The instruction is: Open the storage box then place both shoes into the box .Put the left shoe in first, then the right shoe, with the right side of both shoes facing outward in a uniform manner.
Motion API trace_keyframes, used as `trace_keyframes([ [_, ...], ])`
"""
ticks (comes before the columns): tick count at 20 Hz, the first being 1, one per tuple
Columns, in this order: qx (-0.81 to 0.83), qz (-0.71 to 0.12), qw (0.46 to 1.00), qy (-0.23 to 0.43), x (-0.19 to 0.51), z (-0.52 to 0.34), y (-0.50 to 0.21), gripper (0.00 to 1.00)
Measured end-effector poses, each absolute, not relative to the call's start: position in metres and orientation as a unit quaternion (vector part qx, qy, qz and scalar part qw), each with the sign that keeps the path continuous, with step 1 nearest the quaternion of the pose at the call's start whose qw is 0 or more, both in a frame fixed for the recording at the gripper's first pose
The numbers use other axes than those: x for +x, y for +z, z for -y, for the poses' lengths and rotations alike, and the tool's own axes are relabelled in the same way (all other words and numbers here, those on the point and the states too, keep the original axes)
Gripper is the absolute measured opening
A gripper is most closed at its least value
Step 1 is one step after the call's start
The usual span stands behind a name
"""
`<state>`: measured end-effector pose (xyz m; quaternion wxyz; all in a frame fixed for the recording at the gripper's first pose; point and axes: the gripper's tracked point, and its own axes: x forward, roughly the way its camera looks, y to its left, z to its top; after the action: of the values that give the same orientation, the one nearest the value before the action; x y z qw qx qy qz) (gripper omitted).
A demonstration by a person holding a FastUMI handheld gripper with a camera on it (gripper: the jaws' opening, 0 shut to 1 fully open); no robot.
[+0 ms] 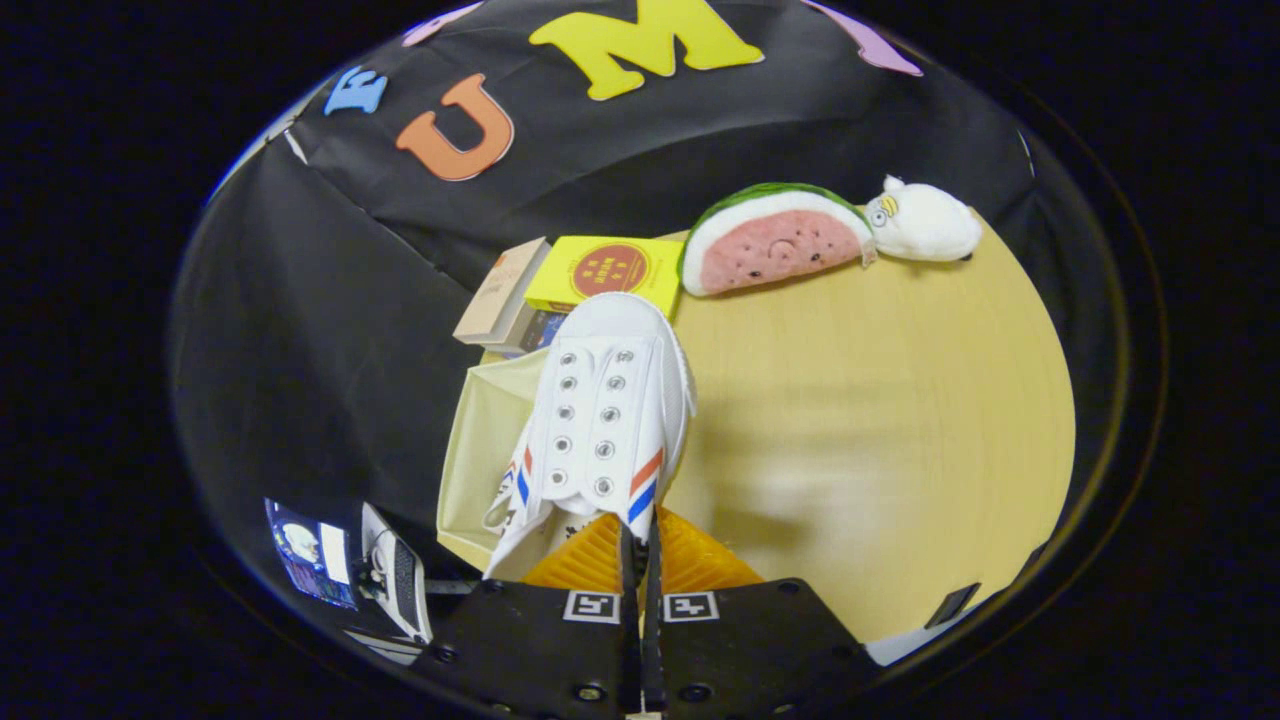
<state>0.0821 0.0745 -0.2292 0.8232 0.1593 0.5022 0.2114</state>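
A white sneaker is held pinched at its heel edge by the gripper, whose fingers are pressed almost together on it, toe pointing away. Beneath and to the left of the sneaker, the open cream storage box is seen near the table's left edge. Beyond the sneaker's toe lie books and a watermelon plush; bare tabletop is spread to its right.

You can't read much here. The yellow box carries a round red seal with lettering too small to make out. Each finger wears a square black-and-white marker, a pattern rather than words. The book beside the box shows only faint, unreadable print.
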Motion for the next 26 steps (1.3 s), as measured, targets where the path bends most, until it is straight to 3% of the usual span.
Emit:
trace_keyframes([
  [12,0.077,-0.488,0.856,0.156,0.086,-0.219,-0.247,0.01],
  [26,-0.011,-0.421,0.907,0.014,0.104,-0.229,-0.302,0.01],
])
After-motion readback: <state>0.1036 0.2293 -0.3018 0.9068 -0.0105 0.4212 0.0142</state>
